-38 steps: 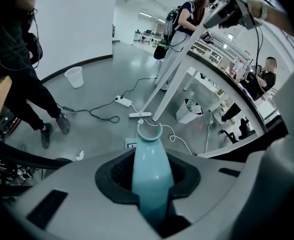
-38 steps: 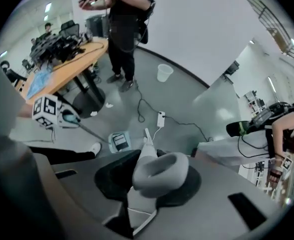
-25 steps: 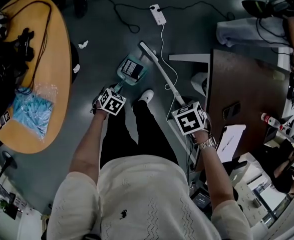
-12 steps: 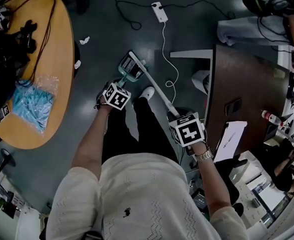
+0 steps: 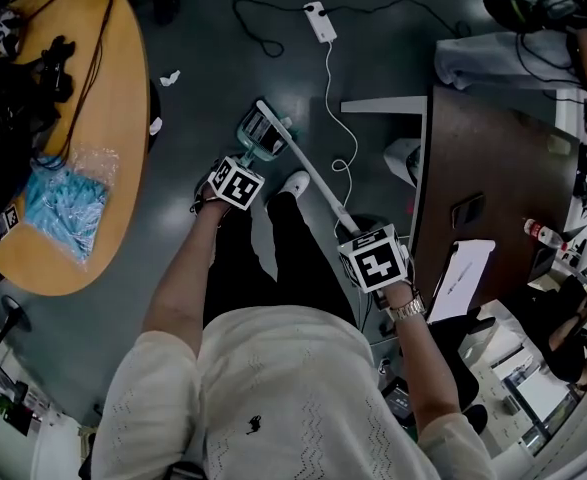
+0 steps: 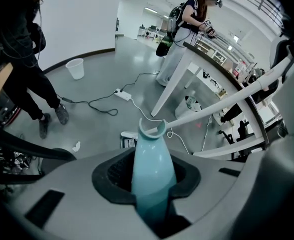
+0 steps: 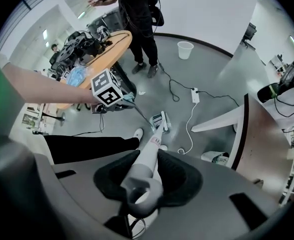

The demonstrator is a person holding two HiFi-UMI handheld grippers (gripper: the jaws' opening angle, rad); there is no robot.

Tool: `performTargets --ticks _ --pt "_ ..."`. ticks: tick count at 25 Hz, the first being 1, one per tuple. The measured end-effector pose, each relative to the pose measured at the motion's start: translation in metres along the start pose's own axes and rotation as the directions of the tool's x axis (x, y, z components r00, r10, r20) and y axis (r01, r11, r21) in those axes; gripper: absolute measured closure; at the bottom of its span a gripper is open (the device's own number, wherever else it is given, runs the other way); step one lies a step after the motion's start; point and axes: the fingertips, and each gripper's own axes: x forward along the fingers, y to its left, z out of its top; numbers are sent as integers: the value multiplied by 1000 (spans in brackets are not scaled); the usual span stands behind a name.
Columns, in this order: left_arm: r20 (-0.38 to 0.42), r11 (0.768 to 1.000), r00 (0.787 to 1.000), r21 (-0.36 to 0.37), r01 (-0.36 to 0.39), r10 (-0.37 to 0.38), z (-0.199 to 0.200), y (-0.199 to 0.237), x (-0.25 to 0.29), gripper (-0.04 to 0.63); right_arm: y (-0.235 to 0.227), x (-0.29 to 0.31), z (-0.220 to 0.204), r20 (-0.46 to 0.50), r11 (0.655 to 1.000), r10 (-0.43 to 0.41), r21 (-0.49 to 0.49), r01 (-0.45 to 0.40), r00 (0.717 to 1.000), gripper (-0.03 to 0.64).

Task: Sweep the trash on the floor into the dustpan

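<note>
Open office with a glossy grey floor [image 5: 103,348] and a white wall [image 6: 81,19].
In the head view a round wooden desk [image 5: 123,138] sits at 10 o'clock, a dark brown desk [image 5: 493,168] at 3 o'clock, and a white power strip [image 5: 319,22] with its cable at 12 o'clock. The left gripper view shows a white bin [image 6: 76,68] near the wall.

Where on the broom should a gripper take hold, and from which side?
Grip the broom on its upper handle just below the hanging loop, from the person's side, jaws across the shaft, as the right gripper does. The long shaft slants down to the dustpan.
</note>
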Motion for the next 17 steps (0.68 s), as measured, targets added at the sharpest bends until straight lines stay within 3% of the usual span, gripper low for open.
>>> performTargets --ticks 17 --pt "-12 1000 1000 -16 14 -14 2 -3 1 500 -1 1 -4 6 1000 0 6 -1 1000 502"
